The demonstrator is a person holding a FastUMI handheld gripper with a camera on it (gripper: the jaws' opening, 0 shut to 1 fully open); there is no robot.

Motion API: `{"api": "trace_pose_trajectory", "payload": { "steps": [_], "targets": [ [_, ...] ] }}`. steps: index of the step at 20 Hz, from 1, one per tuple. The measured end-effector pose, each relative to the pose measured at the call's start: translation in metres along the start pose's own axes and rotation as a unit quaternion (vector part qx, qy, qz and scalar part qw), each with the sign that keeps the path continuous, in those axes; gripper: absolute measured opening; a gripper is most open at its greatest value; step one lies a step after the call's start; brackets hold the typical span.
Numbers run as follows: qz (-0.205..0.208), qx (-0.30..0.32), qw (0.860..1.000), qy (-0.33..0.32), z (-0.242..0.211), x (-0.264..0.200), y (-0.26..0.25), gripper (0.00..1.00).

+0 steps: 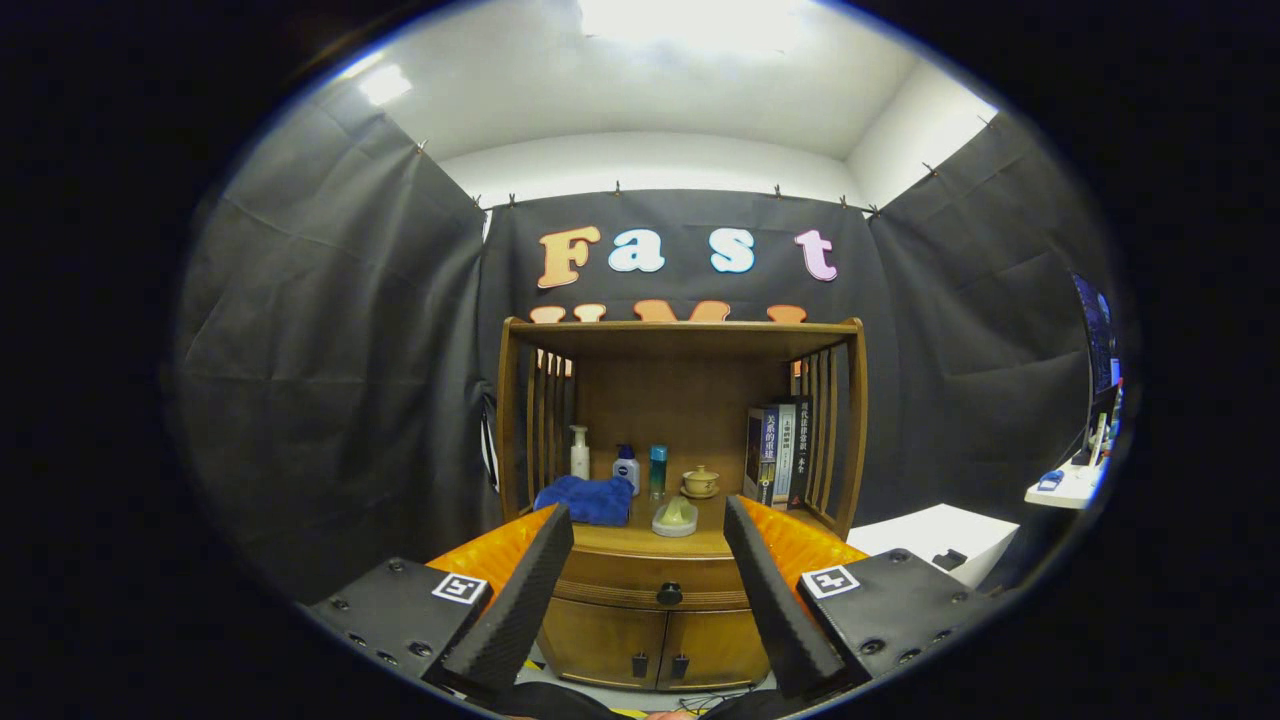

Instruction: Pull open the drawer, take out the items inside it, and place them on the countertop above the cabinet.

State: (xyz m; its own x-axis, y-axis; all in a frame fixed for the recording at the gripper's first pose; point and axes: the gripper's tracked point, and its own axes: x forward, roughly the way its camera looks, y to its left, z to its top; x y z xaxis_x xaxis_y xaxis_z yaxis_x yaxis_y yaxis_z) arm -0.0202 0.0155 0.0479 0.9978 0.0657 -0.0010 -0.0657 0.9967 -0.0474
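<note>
A wooden cabinet (690, 370) stands against the booth wall, well beyond my fingers. Its drawer (655, 582) is closed, with a dark round knob (669, 594) at its middle. The countertop (640, 540) above the drawer carries a blue cloth (588, 498), a pale round dish (676, 517), a white pump bottle (579, 452), a small white-and-blue bottle (626, 467), a teal bottle (658, 470) and a lidded cup on a saucer (699, 482). My gripper (650, 595) is open and holds nothing; the knob shows between the fingers, far off.
Several books (780, 450) stand upright at the countertop's right end. Two small doors (655, 650) sit below the drawer. A white box (935, 540) lies to the cabinet's right, and a white desk (1070, 485) with a monitor stands further right.
</note>
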Motion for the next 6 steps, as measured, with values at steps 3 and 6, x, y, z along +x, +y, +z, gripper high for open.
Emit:
{"api": "trace_pose_trajectory", "payload": {
  "steps": [3, 6],
  "targets": [
    [0.001, 0.001, 1.000, 0.002, -0.0025, -0.0006, -0.0021, 0.98],
    [0.001, 0.006, 1.000, 0.008, -0.0072, 0.0002, -0.0004, 0.98]
  ]
}}
